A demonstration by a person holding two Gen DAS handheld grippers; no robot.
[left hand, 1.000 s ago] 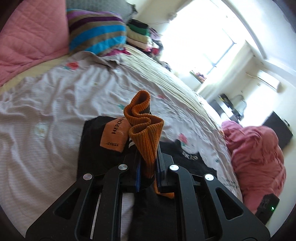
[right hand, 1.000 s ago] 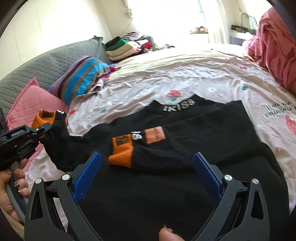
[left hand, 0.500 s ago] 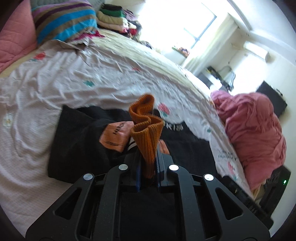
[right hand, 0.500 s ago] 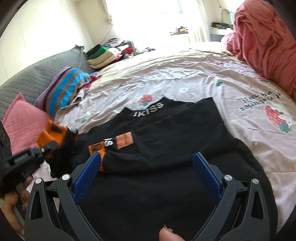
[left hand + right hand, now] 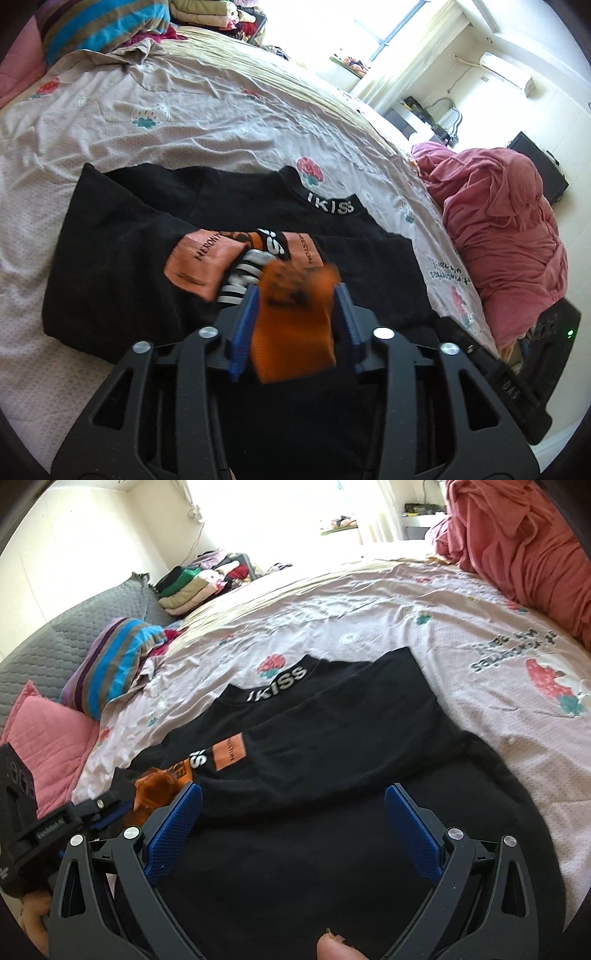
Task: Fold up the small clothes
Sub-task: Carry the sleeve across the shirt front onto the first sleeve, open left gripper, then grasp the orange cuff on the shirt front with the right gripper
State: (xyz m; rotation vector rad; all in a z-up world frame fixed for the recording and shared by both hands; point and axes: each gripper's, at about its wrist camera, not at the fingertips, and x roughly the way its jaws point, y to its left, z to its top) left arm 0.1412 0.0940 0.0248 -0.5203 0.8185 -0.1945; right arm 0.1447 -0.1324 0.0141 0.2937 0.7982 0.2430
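Observation:
A black sweater (image 5: 332, 731) with an "IKISS" collar lies flat on the bed, both sleeves folded across its chest. It also shows in the left wrist view (image 5: 155, 229). My left gripper (image 5: 297, 295) has its jaws parted, and the blurred orange cuff (image 5: 295, 325) of the left sleeve sits loose between them, low over the sweater. In the right wrist view the left gripper (image 5: 110, 808) is at the sweater's left edge. My right gripper (image 5: 293, 805) is open and empty above the sweater's lower body.
The bed sheet (image 5: 461, 627) has strawberry prints. A striped pillow (image 5: 114, 661) and pink pillow (image 5: 44, 734) lie at the left, folded clothes (image 5: 192, 587) behind. A red blanket heap (image 5: 509, 229) lies at the right.
My left gripper carried the orange cuff rightward over the sweater's chest, lowered it and opened its jaws. The right gripper stayed open, drifting slightly.

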